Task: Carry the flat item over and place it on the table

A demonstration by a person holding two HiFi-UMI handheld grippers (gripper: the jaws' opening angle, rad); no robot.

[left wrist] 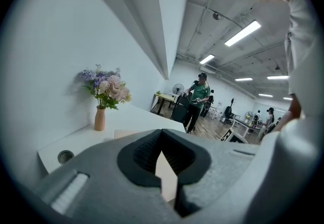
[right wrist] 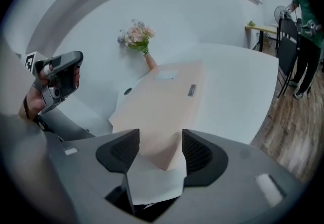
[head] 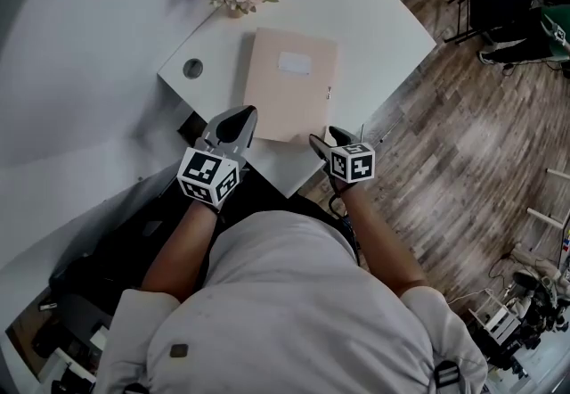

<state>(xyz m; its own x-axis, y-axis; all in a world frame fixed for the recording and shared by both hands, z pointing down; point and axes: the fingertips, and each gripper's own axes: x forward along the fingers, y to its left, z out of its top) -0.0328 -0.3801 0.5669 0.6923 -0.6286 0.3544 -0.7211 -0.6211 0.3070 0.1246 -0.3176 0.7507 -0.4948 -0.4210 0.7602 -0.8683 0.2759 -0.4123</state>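
The folder (head: 289,85) on the surface (head: 374,18) is pinched by the left claw (head: 239,120) and, seemingly, the right claw (head: 324,143).

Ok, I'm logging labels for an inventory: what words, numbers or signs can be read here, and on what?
No text is readable.
White label on the pale pink flat rectangular folder: too small to read any print.
Black-and-white marker cubes: square patterns only, no letters.
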